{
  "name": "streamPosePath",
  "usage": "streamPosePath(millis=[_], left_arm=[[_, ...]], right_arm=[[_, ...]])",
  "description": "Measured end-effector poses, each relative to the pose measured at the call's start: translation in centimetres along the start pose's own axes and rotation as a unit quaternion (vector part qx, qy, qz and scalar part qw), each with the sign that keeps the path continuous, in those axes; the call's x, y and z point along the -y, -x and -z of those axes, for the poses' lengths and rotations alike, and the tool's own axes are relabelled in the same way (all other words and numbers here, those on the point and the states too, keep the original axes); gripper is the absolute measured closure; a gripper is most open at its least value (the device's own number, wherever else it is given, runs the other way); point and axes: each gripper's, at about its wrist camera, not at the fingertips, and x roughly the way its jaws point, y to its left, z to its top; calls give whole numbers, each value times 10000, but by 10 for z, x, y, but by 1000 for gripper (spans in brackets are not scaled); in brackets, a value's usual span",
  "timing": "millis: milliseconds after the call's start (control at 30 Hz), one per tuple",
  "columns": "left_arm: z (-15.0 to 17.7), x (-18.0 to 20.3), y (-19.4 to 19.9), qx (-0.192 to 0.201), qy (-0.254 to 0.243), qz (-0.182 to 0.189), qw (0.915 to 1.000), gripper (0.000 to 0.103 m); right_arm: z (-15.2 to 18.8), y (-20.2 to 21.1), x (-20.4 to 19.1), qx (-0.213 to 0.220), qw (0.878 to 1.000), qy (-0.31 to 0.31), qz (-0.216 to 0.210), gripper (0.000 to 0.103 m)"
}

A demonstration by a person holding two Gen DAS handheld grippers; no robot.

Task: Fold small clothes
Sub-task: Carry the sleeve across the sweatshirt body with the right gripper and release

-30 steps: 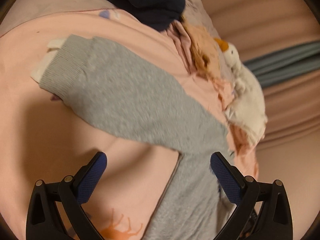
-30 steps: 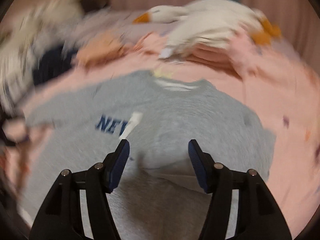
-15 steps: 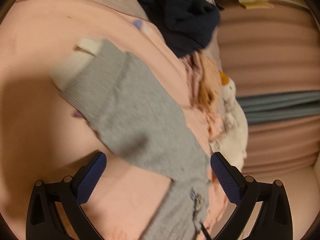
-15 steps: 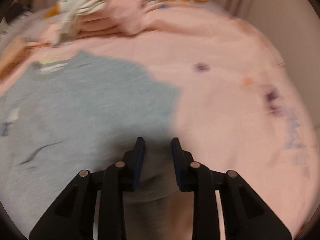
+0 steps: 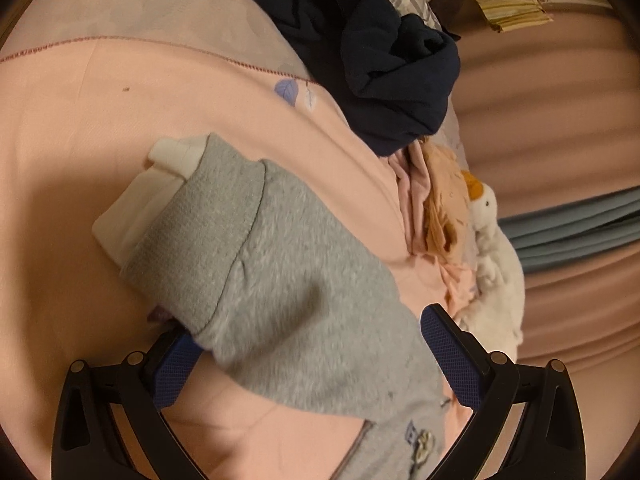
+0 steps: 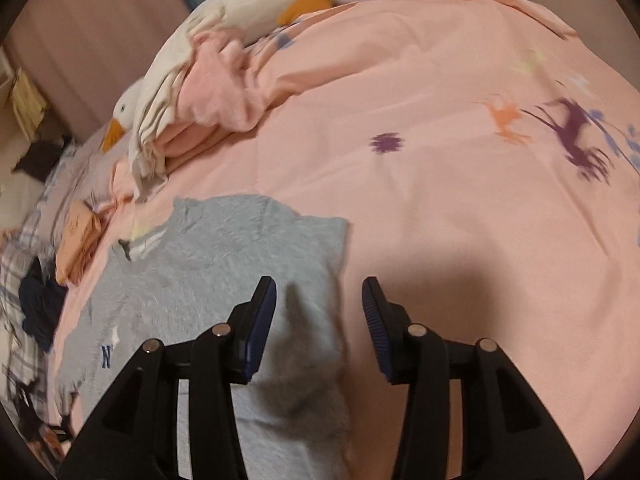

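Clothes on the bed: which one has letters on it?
The grey sweatshirt, lying flat on the pink sheet. It has a dark blue "N" on the front. The dark navy garment and the pink clothes show no letters.

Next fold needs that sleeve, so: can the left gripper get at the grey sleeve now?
Probably yes: the grey sleeve already lies between the open left gripper pads, with nothing covering it.

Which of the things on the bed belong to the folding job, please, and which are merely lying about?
For the job:
- grey sweatshirt, its sleeve stretched out
- left hand-held gripper, open around the sleeve
- right hand-held gripper, jaws opening over the sweatshirt's edge

Lying about:
- white goose toy
- navy garment
- pink clothing
- pink bedspread
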Motion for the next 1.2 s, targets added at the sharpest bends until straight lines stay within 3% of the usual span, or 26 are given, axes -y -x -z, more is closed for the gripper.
streamPosePath(millis=[33,100,133,200,267,400,467,567,667,733,767,867,1000,1133,1200], left_arm=[[-1,0,0,46,2,-26,10000,2],[-3,-2,0,171,31,-119,9998,12],[-5,-3,0,220,31,-191,9996,23],[-8,-6,-1,236,13,-331,9992,49],[-11,-10,-2,224,-37,-446,9987,63],[-15,-17,1,221,-31,-410,9989,65],[-16,-18,1,152,-54,-351,9993,65],[-19,-17,1,93,-163,-367,9992,65],[-20,-16,1,102,-80,-342,9993,65],[-20,-15,4,162,-91,-383,9991,71],[-21,-14,6,204,-115,-419,9988,81],[-22,-16,11,306,-68,-500,9983,87],[-22,-14,13,374,-135,-858,9955,87],[-16,15,19,530,-720,-1178,9890,88],[-9,47,25,665,-1331,-1209,9815,88]], right_arm=[[0,-3,-3,-29,9999,122,118,59],[-1,-16,-10,-216,9986,361,317,78],[1,-15,-7,-255,9984,400,316,93],[1,-15,-9,-146,9980,516,328,97],[-1,-8,-1,18,9994,314,119,99],[-8,-5,35,85,9981,-566,-215,99],[-8,-6,60,122,9919,-1204,-376,101],[-6,-16,74,-193,9883,-1450,-431,102],[-6,5,57,161,9953,-937,-189,94],[-6,21,38,348,9974,-548,-305,94],[-4,27,29,383,9975,-389,-456,93],[3,36,-1,253,9958,59,-873,86],[24,31,-29,-31,9911,476,-1244,85],[44,3,-38,-512,9933,810,-643,90],[48,-5,-31,-546,9943,774,-498,92]])
